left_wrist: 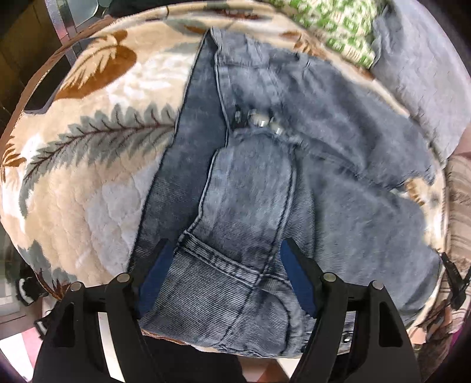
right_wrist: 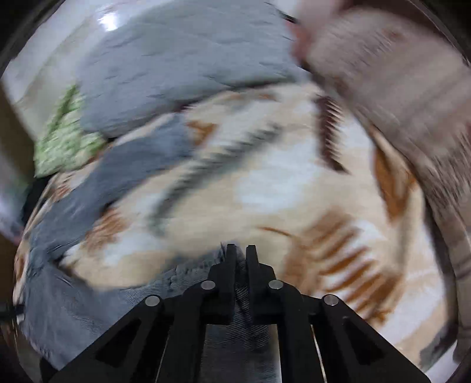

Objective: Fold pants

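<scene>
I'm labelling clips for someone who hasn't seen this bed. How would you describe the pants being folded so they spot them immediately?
Start at the cream fleece blanket printed with brown and grey-green leaves that covers the bed. Lying across its middle are the pants, faded light-blue denim jeans. Unlike the plain grey cloth and green-patterned fabric beyond them, they show stitched seams and metal buttons.

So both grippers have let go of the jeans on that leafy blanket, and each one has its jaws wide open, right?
Not quite. The left gripper does have its jaws wide open over the jeans on the leafy blanket. But the right wrist view shows the right gripper with its jaws closed on a fold of the denim, so that one has not let go.
</scene>
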Demonstrator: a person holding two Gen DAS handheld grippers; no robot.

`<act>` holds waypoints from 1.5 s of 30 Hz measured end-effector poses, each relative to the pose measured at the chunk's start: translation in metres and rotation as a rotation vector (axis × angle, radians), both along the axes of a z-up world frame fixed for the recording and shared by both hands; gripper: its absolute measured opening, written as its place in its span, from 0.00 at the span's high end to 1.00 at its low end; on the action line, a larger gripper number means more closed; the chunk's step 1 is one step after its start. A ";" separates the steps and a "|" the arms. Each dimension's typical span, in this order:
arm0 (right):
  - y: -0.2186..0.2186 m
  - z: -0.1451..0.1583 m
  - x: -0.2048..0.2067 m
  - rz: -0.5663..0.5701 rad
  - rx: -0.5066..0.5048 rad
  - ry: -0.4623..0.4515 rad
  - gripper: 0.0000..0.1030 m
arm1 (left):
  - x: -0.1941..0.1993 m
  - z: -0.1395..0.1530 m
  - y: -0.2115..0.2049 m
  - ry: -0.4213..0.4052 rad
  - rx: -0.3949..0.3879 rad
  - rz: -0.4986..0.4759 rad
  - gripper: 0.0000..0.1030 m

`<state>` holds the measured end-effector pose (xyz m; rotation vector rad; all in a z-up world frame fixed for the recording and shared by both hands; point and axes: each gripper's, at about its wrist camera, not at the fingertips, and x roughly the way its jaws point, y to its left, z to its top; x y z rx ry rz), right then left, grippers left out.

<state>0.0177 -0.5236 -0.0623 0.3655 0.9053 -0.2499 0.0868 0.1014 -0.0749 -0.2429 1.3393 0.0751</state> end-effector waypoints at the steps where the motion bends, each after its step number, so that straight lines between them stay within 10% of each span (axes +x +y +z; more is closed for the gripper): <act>1: -0.009 -0.007 -0.003 -0.022 0.022 0.023 1.00 | -0.001 -0.004 -0.002 0.011 0.016 -0.002 0.27; 6: -0.031 -0.012 -0.029 -0.085 0.193 -0.020 0.92 | -0.006 -0.001 -0.002 0.001 0.014 0.004 0.24; 12: -0.020 -0.013 -0.084 -0.122 0.318 -0.066 0.52 | -0.035 0.012 0.005 -0.035 -0.049 -0.013 0.24; 30: -0.010 -0.044 -0.143 -0.231 0.590 -0.308 0.35 | -0.076 0.020 0.012 -0.062 -0.123 -0.004 0.20; 35: 0.003 -0.049 -0.128 -0.163 0.502 -0.232 0.39 | -0.068 0.007 0.000 -0.017 -0.075 -0.007 0.20; 37: 0.010 -0.042 -0.117 -0.093 0.483 -0.233 0.82 | -0.069 0.011 -0.003 -0.022 -0.076 -0.014 0.20; 38: 0.012 -0.038 -0.113 -0.071 0.470 -0.221 0.87 | -0.070 0.015 -0.003 -0.031 -0.090 -0.016 0.20; 45: -0.014 -0.016 -0.140 -0.120 0.433 -0.273 0.87 | -0.072 0.015 -0.007 -0.035 -0.098 -0.029 0.20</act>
